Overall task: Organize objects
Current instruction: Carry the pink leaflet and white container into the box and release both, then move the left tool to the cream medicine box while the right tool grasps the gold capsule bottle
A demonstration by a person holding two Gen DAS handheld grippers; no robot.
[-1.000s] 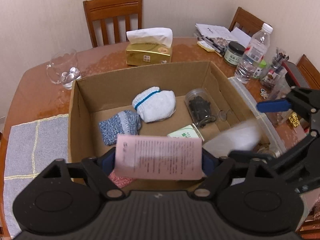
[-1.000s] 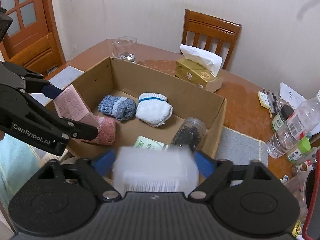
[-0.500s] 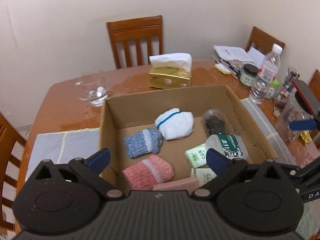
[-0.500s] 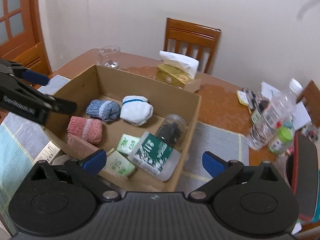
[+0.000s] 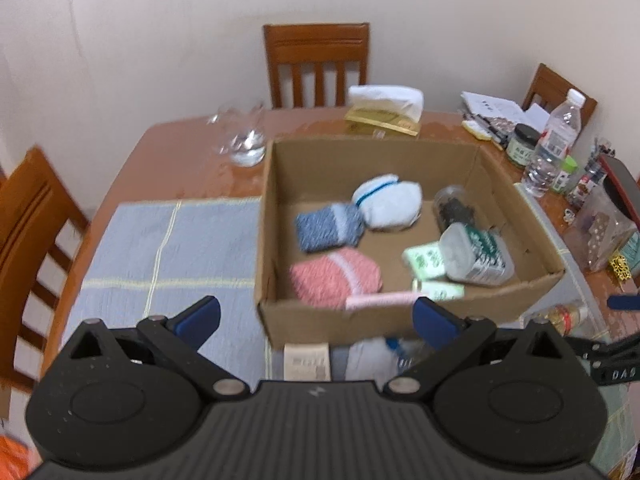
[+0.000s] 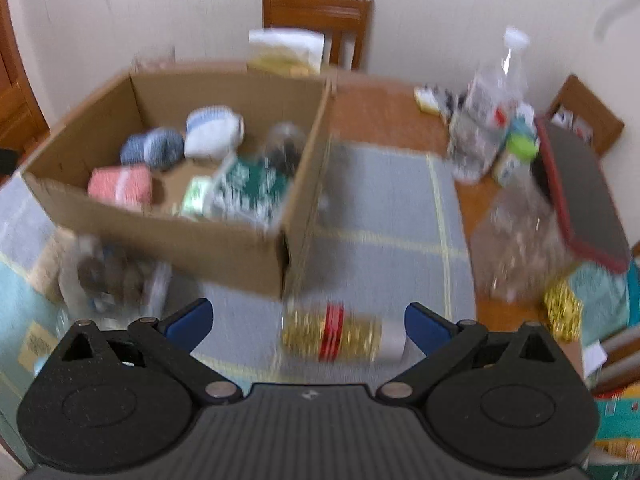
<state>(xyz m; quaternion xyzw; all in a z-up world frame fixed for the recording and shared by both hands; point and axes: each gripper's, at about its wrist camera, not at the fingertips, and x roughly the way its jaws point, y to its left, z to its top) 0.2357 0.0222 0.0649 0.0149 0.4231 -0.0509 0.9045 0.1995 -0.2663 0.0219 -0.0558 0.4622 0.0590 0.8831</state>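
Blue-tipped left tool (image 5: 316,318) and right tool (image 6: 308,320) spread wide (both empty), above table.

box (image 5: 344,322): centre of the left wrist frame, on the table (image 5: 168,152)
socks (image 5: 334,278): three in the box's left half
jar (image 5: 454,210): in the box, right, behind the lying bottle (image 5: 476,256)
tissue box (image 5: 384,114): behind the box
glass (image 5: 244,140): upper left of the box
placemat (image 5: 168,248): left of the box
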